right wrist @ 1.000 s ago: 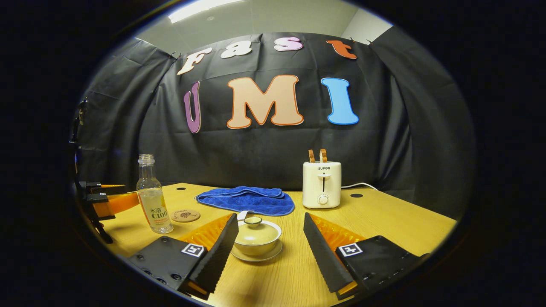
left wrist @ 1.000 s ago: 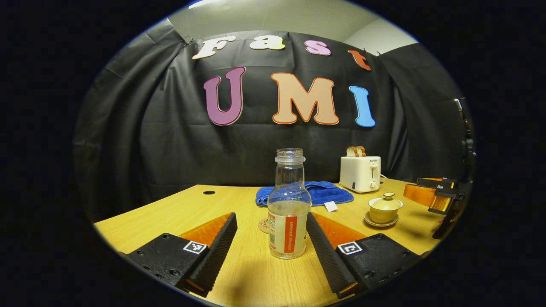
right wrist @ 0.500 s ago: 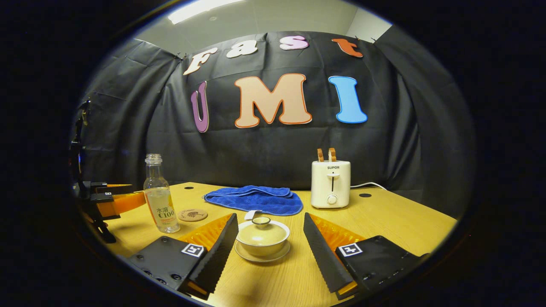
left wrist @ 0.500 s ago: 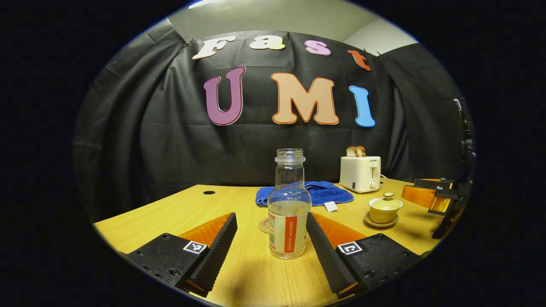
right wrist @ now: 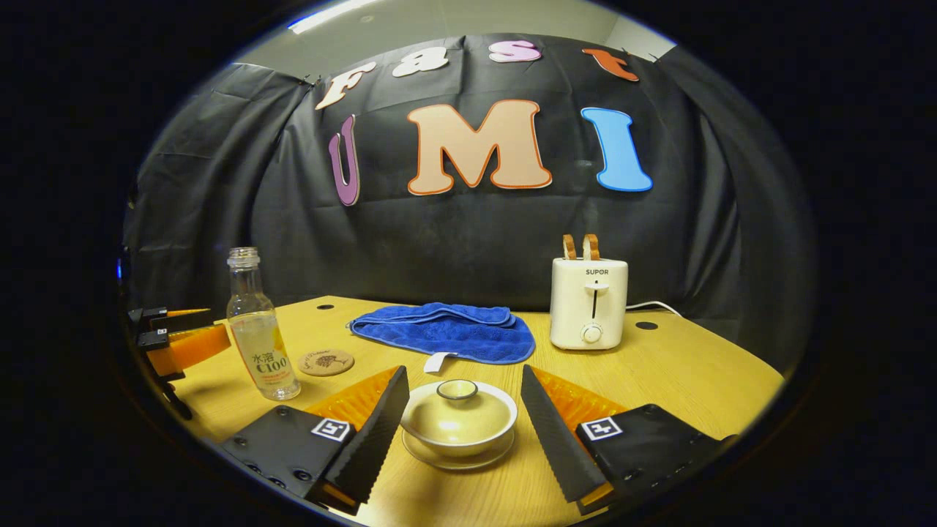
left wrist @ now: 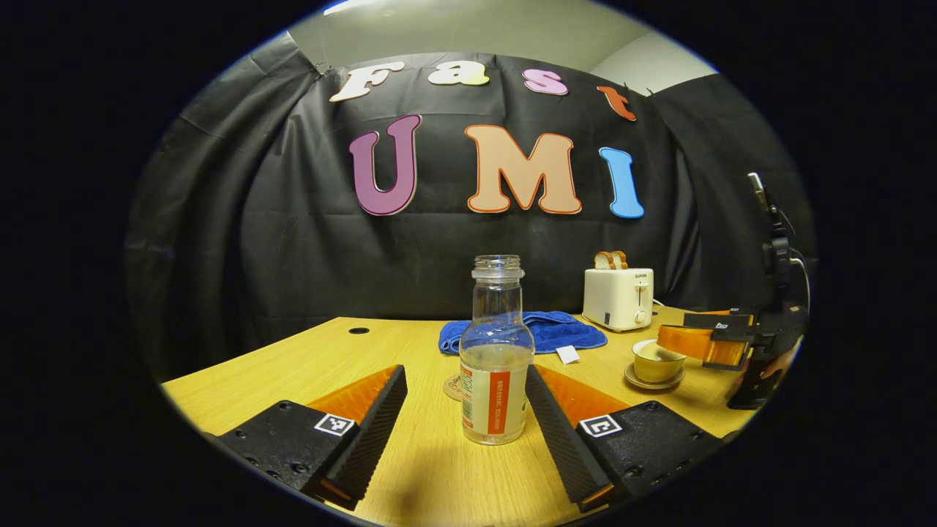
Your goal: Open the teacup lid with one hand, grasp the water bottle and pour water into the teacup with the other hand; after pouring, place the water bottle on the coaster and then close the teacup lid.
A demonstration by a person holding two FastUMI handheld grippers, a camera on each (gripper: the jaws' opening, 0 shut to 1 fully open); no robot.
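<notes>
My left gripper (left wrist: 466,432) fingers apart, water bottle (left wrist: 495,359) lower centre between them. My right gripper (right wrist: 463,435) fingers apart, lidded teacup (right wrist: 459,417) between, untouched.

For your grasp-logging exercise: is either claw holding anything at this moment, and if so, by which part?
Nothing is held. The left claw stands open around the water bottle; the right claw stands open around the lidded teacup, not gripping.

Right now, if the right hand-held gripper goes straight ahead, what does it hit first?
The lidded teacup, sitting between the open fingers of the right hand-held gripper. Its lid knob probably meets first; depth is unclear.
</notes>
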